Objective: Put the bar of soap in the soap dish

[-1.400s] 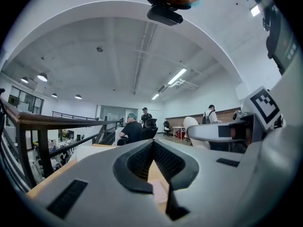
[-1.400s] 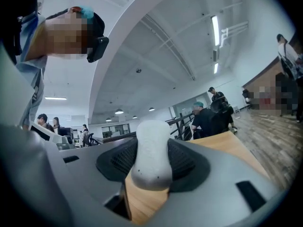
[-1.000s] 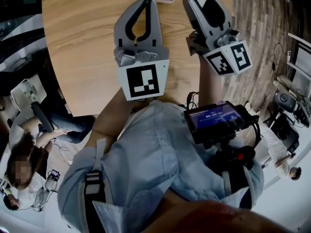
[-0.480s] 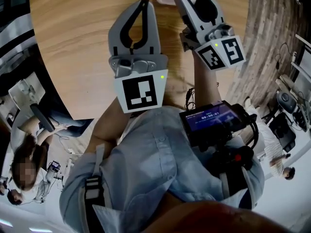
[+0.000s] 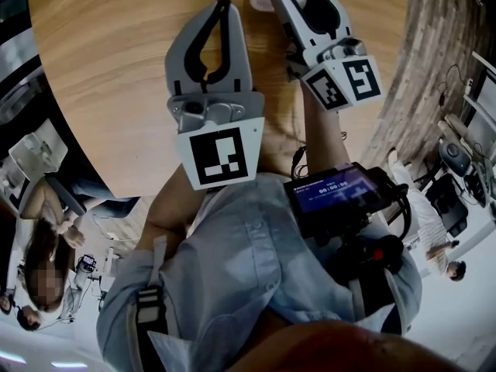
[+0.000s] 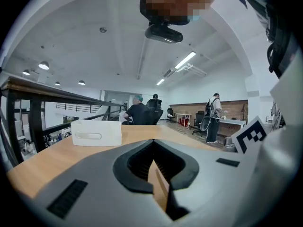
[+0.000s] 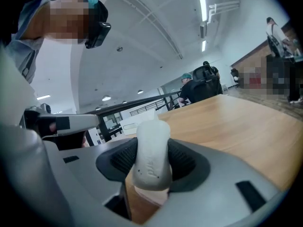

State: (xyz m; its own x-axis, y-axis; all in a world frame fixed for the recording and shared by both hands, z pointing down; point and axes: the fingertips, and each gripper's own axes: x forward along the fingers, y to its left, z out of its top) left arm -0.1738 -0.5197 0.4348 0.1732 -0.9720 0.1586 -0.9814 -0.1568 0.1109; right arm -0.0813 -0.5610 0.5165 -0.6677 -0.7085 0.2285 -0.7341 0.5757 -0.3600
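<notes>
White bar of soap: held off the table, standing on edge between the ribbed pads of the right gripper, with its rounded top sticking out past them.
Right tongs: clamped on the soap's two broad faces.
Left tongs: the left gripper has its jaws together at the tips with nothing between them. It hangs over bare wood, just left of the right one.
How the soap will handle: probably light and stiff, but smooth and likely slippery. A hard squeeze could dent it or make it slip out. The flat broad faces look like the best place to hold it, as it is held now.
Soap dish: a white oblong tray on the far part of the table, beyond both grippers. It shows at the far edge in the head view.
Wooden table: pale and round-edged, and bare between the grippers and the dish.
In the way: nothing that I can see. The left gripper is the closest thing beside the path.
Around: a dark railing and seated and standing people, well beyond the table.
</notes>
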